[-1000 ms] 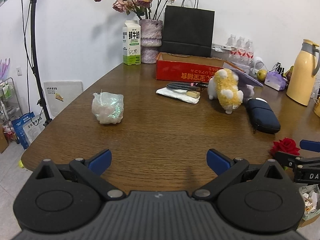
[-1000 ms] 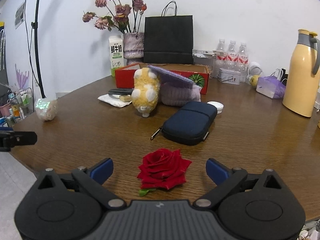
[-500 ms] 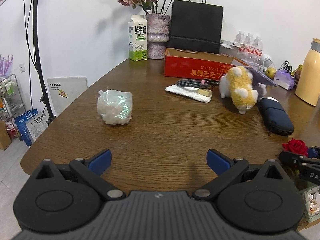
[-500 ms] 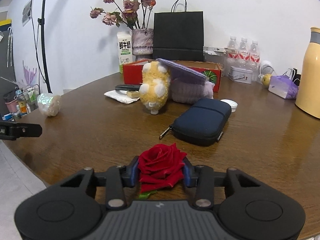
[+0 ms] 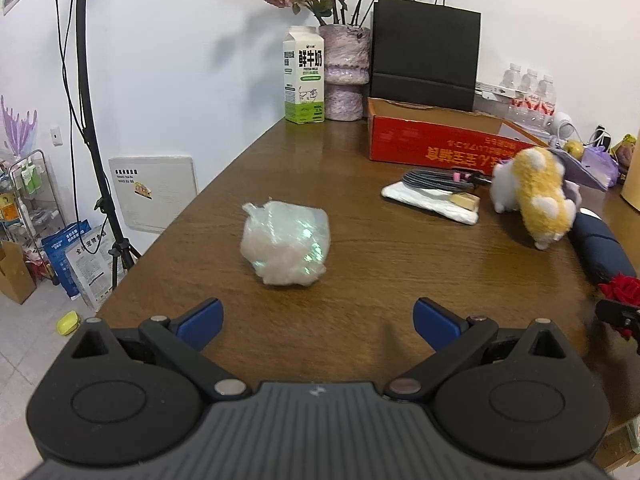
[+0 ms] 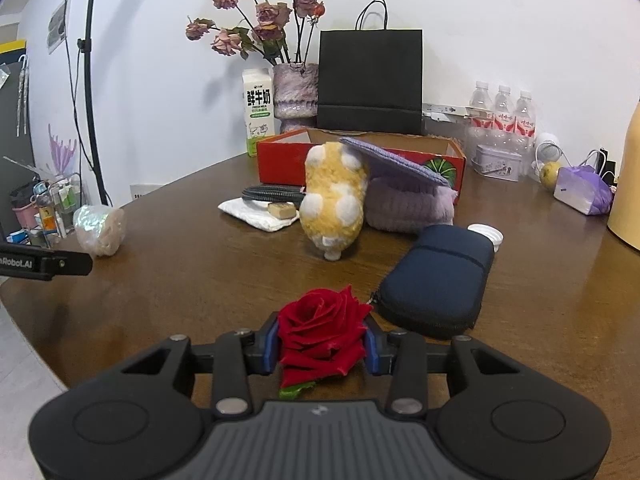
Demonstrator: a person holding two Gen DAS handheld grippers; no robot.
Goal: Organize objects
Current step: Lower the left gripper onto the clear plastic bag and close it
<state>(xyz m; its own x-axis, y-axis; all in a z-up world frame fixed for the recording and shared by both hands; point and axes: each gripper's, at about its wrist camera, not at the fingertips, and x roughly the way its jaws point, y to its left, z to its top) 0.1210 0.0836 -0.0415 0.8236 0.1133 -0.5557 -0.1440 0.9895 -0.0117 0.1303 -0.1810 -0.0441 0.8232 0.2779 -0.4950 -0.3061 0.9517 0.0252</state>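
Between the right gripper's [image 6: 322, 346] blue pads sits the red rose [image 6: 322, 326] — jaws have just been closing and now pinch the bloom from both sides, stem end poking back toward the camera. Grip looks soft enough that petals keep their shape, prob. deliberate w/ something this crushable. Just ahead & to the right of it lies the navy pouch [image 6: 438, 278]; further ahead the yellow plush toy [image 6: 334, 204] leans against the purple basket [image 6: 408, 204], w/ the red box [image 6: 280, 160] behind them — likely drop-off, tho that's a guess.

Left gripper [image 5: 316, 320] stands wide open, nothing between its pads. Straight ahead of it, near but not touching, is the shiny wrapped bundle [image 5: 286, 248] on the wooden table [image 5: 380, 272] — jaws spread wide, I'd say, to take its bulk next.
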